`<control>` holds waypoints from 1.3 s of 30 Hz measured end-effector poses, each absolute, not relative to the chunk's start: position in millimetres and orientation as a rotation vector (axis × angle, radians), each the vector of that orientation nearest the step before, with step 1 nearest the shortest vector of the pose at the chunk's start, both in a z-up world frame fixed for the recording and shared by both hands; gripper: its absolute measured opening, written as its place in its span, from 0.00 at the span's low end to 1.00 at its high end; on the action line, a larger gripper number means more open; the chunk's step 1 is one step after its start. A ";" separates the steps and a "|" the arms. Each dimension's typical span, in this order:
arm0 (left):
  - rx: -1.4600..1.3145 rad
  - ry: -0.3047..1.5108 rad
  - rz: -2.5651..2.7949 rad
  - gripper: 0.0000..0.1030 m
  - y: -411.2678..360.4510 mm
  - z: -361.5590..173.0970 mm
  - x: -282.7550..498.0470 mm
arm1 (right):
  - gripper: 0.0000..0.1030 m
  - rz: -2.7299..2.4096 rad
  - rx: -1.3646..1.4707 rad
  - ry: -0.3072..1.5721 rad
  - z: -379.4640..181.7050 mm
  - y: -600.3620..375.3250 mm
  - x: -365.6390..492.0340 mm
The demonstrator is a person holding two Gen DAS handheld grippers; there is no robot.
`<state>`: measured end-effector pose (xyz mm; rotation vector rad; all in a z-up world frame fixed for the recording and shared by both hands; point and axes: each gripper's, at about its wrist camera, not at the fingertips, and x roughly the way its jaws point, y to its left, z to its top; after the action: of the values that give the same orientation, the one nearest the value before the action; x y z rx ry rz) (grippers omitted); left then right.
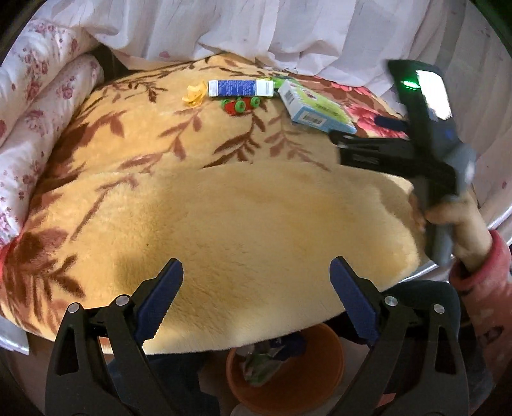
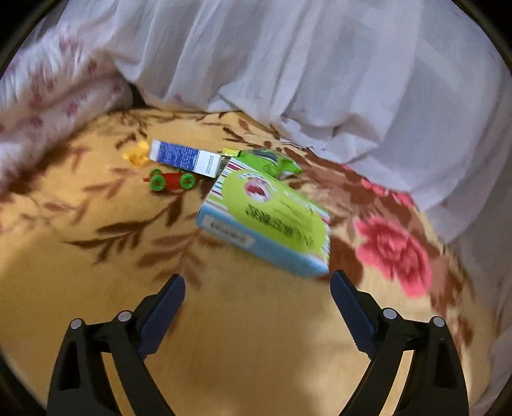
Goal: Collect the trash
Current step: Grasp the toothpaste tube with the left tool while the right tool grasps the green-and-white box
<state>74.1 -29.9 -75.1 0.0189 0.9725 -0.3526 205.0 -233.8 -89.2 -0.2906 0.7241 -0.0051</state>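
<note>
— trash is seen scattered on a yellow blanket (image 1: 224, 204) with brown leaf print. where exactly is it laid?

— at the far side, near a white sheet (image 1: 256, 28). a green box (image 2: 265, 220) with a light blue edge is set nearest the right gripper (image 2: 257, 288), just beyond its fingertips and not touched. behind it a green packet (image 2: 268, 161) is partly hidden. a blue-and-white carton (image 2: 187, 159) is laid flat to the left of the box, and a yellow wrapper (image 2: 136, 155) is found just beside the carton's far end.

— and the small red thing?

— a red toy (image 2: 169, 180) with green wheels is placed in front of the carton, close to it. whether it is counted as trash cannot be told.

— how are the grippers held?

— both are spread wide, and nothing is gripped by either. the left gripper (image 1: 256, 281) is held over bare blanket, well apart from the trash. in the left view the right gripper (image 1: 358, 145) is seen from the side, its tips near the box (image 1: 315, 107), and the hand (image 1: 460, 230) on its handle is wrapped in a pink sleeve (image 1: 483, 288).

— is a container visible?

— an orange bin (image 1: 288, 377) is seen below the blanket's near edge, between the left gripper's fingers (image 1: 160, 297), with crumpled scraps (image 1: 265, 358) already inside. a floral quilt (image 1: 38, 96) is bunched at the left.
</note>
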 end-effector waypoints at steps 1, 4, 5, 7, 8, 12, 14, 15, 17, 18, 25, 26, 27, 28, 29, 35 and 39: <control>0.021 0.981 -0.352 0.88 -28.7 -77.5 76.4 | 0.88 -0.021 -0.325 0.726 -93.3 -228.1 215.2; 0.023 1.001 -0.347 0.88 -24.6 -84.1 81.3 | 0.88 -0.047 -0.418 0.730 -103.8 -211.4 242.6; 0.018 1.007 -0.347 0.88 -22.4 -86.1 83.1 | 0.88 -0.049 -0.442 0.727 -105.9 -207.1 248.8; 0.008 1.015 -0.346 0.88 -18.2 -89.1 86.1 | 0.88 -0.055 -0.481 0.722 -108.6 -200.8 258.1; 0.001 1.017 -0.342 0.88 -15.7 -90.5 87.5 | 0.88 -0.060 -0.496 0.722 -109.9 -198.9 263.1; -0.028 1.020 -0.346 0.88 -10.2 -92.1 91.3 | 0.73 -0.093 -0.544 0.727 -113.6 -195.1 278.1; -0.030 1.016 -0.350 0.88 -10.0 -91.5 90.9 | 0.59 -0.091 -0.511 0.735 -110.4 -200.0 279.7; -0.030 1.015 -0.352 0.88 -9.8 -91.5 89.8 | 0.59 -0.100 -0.486 0.737 -107.0 -205.5 278.1; -0.031 1.015 -0.355 0.88 -9.9 -92.2 88.2 | 0.54 -0.097 -0.441 0.729 -100.8 -212.2 272.8; -0.031 1.015 -0.356 0.88 -9.8 -92.1 87.9 | 0.52 -0.098 -0.414 0.719 -95.3 -216.7 267.7; -0.048 1.002 -0.361 0.88 -10.3 -86.7 83.0 | 0.37 -0.104 -0.306 0.656 -54.9 -245.4 229.2; -0.050 0.998 -0.364 0.88 -11.4 -85.4 83.1 | 0.36 -0.106 -0.287 0.650 -49.8 -250.5 224.5; -0.052 0.994 -0.369 0.88 -13.0 -84.1 83.9 | 0.35 -0.102 -0.260 0.642 -43.5 -257.1 218.3; -0.054 0.992 -0.374 0.88 -15.0 -83.2 85.3 | 0.34 -0.099 -0.235 0.636 -37.5 -263.7 212.2; -0.058 0.993 -0.377 0.88 -17.5 -82.7 87.8 | 0.34 -0.096 -0.219 0.632 -33.8 -268.2 207.9; -0.079 1.008 -0.428 0.88 -44.9 -80.0 114.7 | 0.33 -0.029 -0.115 0.633 -12.1 -297.0 176.3; -0.054 0.998 -0.470 0.88 -79.2 -77.4 143.9 | 0.33 -0.005 -0.091 0.611 2.9 -309.4 154.3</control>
<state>143.9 -79.2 -77.4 -0.0542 0.9975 -0.4704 154.3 -309.4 2.9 -0.0914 0.6110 -0.0052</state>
